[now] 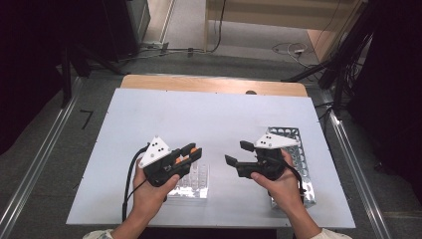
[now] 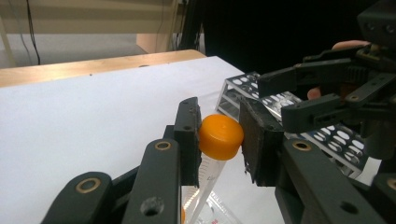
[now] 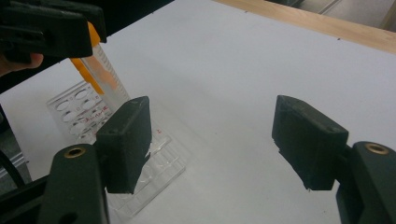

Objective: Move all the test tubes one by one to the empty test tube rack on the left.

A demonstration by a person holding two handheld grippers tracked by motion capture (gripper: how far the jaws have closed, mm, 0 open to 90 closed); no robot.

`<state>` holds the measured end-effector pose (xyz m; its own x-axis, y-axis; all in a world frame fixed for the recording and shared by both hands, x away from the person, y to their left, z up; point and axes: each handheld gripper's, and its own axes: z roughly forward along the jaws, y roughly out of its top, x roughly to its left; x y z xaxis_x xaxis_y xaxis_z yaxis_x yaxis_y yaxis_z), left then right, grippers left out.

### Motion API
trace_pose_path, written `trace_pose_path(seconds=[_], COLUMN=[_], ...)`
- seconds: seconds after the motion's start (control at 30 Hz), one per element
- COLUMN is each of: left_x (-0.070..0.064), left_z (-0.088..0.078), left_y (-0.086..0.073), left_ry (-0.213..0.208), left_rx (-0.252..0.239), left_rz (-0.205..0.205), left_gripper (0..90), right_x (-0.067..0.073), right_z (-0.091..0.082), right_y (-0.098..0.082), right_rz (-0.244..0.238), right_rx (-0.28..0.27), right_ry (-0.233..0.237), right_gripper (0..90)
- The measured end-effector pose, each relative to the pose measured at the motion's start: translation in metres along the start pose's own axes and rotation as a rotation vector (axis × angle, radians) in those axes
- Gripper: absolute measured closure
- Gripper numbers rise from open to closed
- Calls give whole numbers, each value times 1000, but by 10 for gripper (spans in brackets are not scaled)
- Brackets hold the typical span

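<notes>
My left gripper [image 2: 222, 133] is shut on the orange cap [image 2: 220, 136] of a clear tube [image 2: 205, 179], which hangs tilted below the jaws. In the high view, the left gripper [image 1: 191, 152] holds that tube [image 1: 180, 159] over a clear plastic rack [image 1: 191, 185] at the table's front. The right gripper view shows the tube [image 3: 105, 74] slanting down toward the rack [image 3: 79, 107], its lower end hidden behind a jaw. My right gripper [image 3: 212, 140] stands open with nothing between its pads. It hovers right of the rack [image 1: 238, 153], facing the left gripper.
A perforated metal rack [image 1: 293, 144] lies at the right of the white table [image 1: 199, 114], under my right hand. It also shows behind the right gripper [image 2: 273, 99] in the left gripper view, metal rack [image 2: 336, 140]. A wooden strip [image 1: 209, 84] edges the far side.
</notes>
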<state>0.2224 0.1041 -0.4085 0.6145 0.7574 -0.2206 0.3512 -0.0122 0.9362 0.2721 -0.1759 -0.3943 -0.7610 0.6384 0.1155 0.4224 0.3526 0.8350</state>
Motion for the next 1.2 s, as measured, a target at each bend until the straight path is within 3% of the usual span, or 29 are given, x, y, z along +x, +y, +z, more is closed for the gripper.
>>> trace_pose_path(seconds=[0.47,0.67,0.83,1.0,1.2], left_x=[1,-3,-4,-4,-4], left_z=[10,11,12,11,7], left_y=[-24,-26,-26,-25,-20], left_ry=[44,65,64,54,33], left_rx=[59,60,60,59,44], left_rz=[38,86,92,87,64], left_gripper=[709,709,695,632,476], right_x=[1,1,1,0,0], right_z=[0,0,1,2,1], right_y=[-1,-1,-1,-2,-3], right_rz=[1,1,2,4,4], right_rx=[5,4,6,8,7], right_ry=[0,0,1,1,1], right_gripper=[276,277,277,276,277])
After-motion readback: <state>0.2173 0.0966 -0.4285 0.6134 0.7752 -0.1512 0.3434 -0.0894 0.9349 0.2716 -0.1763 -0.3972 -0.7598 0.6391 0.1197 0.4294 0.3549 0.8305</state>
